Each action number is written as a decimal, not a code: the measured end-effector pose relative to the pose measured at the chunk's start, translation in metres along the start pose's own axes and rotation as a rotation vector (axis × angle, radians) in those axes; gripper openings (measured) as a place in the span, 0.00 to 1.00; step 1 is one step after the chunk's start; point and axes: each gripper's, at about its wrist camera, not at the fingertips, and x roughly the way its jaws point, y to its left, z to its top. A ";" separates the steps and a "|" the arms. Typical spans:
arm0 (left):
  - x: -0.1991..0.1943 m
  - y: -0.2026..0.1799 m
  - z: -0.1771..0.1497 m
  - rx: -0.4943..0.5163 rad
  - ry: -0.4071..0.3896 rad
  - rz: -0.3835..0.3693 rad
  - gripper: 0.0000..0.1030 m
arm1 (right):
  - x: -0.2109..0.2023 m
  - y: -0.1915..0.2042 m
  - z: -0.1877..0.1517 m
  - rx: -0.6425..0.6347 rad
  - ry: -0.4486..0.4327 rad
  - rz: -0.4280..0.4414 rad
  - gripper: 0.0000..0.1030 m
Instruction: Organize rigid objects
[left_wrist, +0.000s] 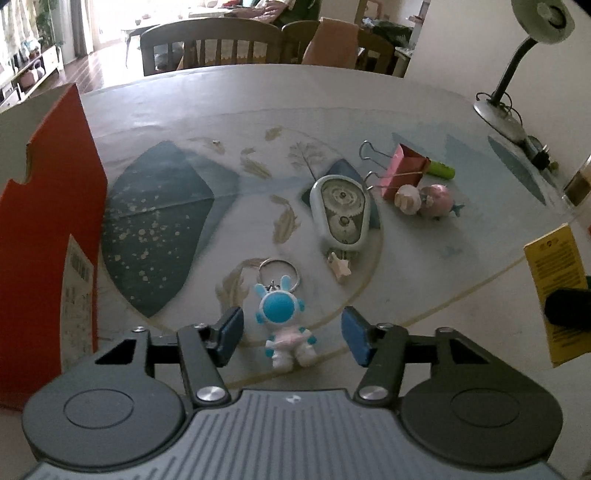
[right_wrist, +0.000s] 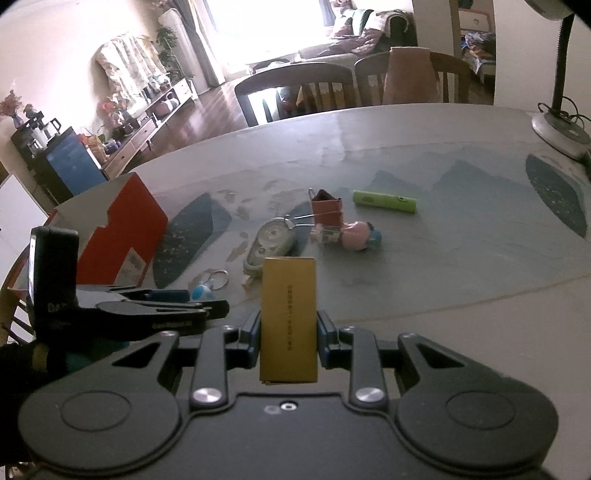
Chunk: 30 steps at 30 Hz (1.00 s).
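My left gripper (left_wrist: 291, 334) stands wide open, and the blue-and-white rabbit keychain (left_wrist: 283, 325) lies on the table (left_wrist: 424, 295) exactly between its two fingers — touching neither. Its ring points away from me, toward the oval clock (left_wrist: 341, 212). My right gripper (right_wrist: 289, 338) is closed around a yellow box (right_wrist: 289, 319), right of the keychain.

glossy plastic keychain figure (left_wrist: 286, 325), metal ring (left_wrist: 279, 275)
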 end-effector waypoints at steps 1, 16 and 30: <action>0.000 -0.001 0.000 0.004 -0.003 0.005 0.54 | 0.000 -0.001 0.000 0.001 0.000 0.000 0.27; -0.006 -0.003 -0.002 -0.082 -0.022 0.047 0.27 | 0.000 -0.009 0.003 -0.016 0.003 0.007 0.27; -0.077 0.006 0.011 -0.100 -0.134 -0.039 0.27 | -0.014 0.019 0.013 -0.059 -0.046 0.033 0.27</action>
